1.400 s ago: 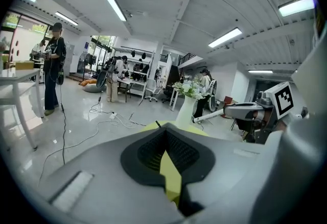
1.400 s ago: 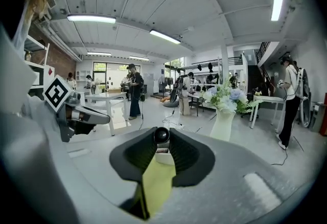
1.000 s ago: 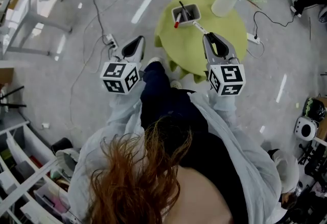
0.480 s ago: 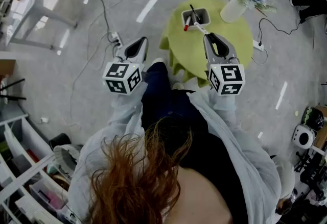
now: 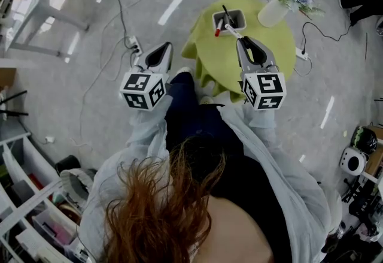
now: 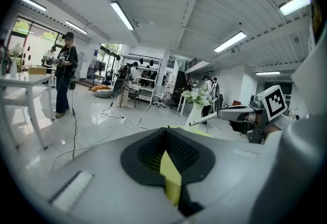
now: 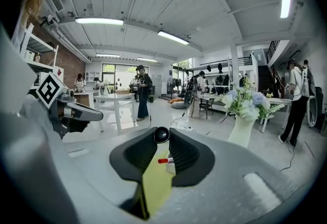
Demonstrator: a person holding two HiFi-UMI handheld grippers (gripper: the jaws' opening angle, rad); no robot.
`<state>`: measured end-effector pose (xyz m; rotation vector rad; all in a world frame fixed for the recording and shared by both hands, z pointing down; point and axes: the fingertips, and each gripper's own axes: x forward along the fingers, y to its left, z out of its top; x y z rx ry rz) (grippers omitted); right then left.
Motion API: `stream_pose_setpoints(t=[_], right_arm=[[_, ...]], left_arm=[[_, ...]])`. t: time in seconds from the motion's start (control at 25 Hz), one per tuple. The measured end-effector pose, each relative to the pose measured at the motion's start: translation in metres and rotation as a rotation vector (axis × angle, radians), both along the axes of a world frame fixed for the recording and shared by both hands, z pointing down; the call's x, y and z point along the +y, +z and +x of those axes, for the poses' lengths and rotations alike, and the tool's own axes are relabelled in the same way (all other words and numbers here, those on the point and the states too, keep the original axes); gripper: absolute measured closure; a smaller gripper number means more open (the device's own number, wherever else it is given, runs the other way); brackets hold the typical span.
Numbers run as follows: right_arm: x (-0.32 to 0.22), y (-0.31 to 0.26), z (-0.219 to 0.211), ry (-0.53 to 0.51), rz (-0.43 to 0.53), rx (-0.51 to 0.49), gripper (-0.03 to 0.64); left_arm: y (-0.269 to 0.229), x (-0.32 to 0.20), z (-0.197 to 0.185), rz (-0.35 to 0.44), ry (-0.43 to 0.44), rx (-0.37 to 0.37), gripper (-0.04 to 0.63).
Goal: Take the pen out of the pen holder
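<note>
A white pen holder [image 5: 237, 14] stands on the round green table [image 5: 266, 46], with a black pen [image 5: 225, 13] upright in it and a red-capped pen [image 5: 216, 32] [image 7: 164, 160] leaning over its near left edge. My right gripper [image 5: 240, 40] [image 7: 162, 139] is shut on a white pen [image 5: 231, 31] [image 6: 204, 120], which points forward from the jaw tips just short of the holder. In the right gripper view its dark end [image 7: 162, 134] sits between the tips. My left gripper [image 5: 164, 47] [image 6: 164, 131] hangs left of the table over the floor, shut and empty.
A white vase of flowers [image 5: 274, 10] [image 7: 240, 128] stands on the table right of the holder. Power strips [image 5: 130, 46] and cables lie on the floor. A white table [image 5: 36, 4] is at far left, shelving [image 5: 24, 196] at lower left. People stand in the background.
My right gripper with the white pen has shifted a little left, more in line with the holder. The left gripper has kept its place.
</note>
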<state>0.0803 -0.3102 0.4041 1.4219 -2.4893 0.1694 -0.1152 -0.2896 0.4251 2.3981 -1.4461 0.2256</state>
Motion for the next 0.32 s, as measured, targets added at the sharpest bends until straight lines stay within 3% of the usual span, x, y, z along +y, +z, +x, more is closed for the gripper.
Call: stream_pose_setpoints(t=[0.32], right_arm=[[-0.0019,0.0012,-0.0022,-0.015,-0.003,-0.001,0.541]], left_arm=[[0.0049,0.0034,-0.002,-0.014,-0.012,-0.004,0.581]])
